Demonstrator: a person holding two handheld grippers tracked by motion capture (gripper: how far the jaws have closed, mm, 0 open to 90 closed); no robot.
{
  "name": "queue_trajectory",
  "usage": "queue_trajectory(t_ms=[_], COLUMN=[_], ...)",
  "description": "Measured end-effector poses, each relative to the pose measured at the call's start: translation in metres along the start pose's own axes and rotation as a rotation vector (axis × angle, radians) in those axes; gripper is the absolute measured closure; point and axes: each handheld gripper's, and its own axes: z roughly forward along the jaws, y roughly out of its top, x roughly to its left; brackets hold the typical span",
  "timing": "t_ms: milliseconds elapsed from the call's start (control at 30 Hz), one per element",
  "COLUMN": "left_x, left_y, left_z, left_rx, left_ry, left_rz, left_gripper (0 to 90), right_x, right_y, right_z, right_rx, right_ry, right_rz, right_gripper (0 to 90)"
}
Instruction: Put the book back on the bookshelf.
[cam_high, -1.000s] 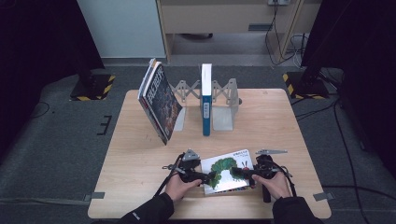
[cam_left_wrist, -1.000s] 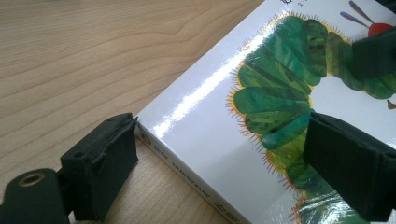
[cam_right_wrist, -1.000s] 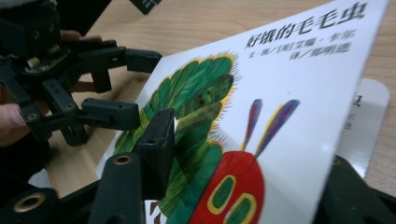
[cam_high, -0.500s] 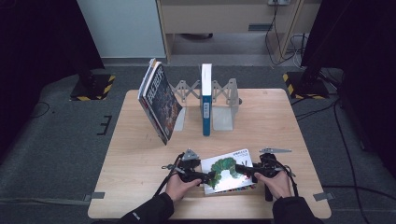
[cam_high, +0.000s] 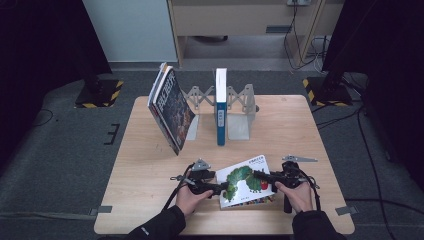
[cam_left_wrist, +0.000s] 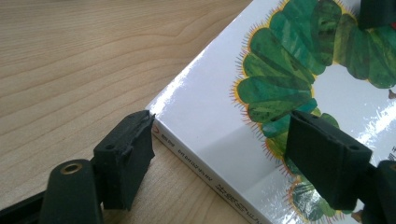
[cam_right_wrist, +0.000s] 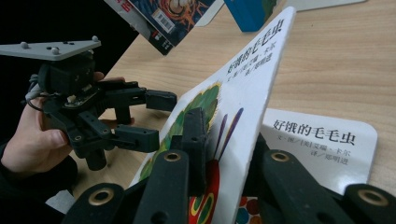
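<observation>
Since the earlier frames the right tongs have been closing and the front cover of the caterpillar picture book is now lifting off the pages, while the left tongs have been narrowing a little without leaving their spot. The right tongs are clenching on that cover: in the right gripper view one jaw is pressing its illustrated face and the other its white underside, and the cover is tilting up over the title page lying flat beneath. The left tongs are standing released; in the left gripper view one jaw is sitting at the book's corner beside the spine and the other is hovering over the green caterpillar, with the book's edge between them. I cannot tell whether either pad is actually pressing.

The book is lying at six o'clock on the wooden worktop, close to the near edge, between the two hands. At twelve o'clock a blue book is standing upright in a grey expanding book rack, and at about ten o'clock a dark-covered book is leaning tilted against the rack's left end
</observation>
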Motion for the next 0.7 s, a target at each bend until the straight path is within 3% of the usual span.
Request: queue_trajectory(t_ms=[533, 700], left_x=[-0.001, 0.001], left_y=[-0.001, -0.002], left_z=[0.003, 0.008], left_rx=[-0.012, -0.013], left_ry=[-0.066, -0.114], left_rz=[-0.027, -0.071], left_gripper=[16.6, 12.9], right_x=[0.007, 0.008], right_y=[0.008, 0.008], right_z=[-0.010, -0.011], right_rx=[-0.074, -0.079], right_ry=[0.043, 0.046], right_rz=[-0.074, -0.087], right_gripper=[83.9, 84.0])
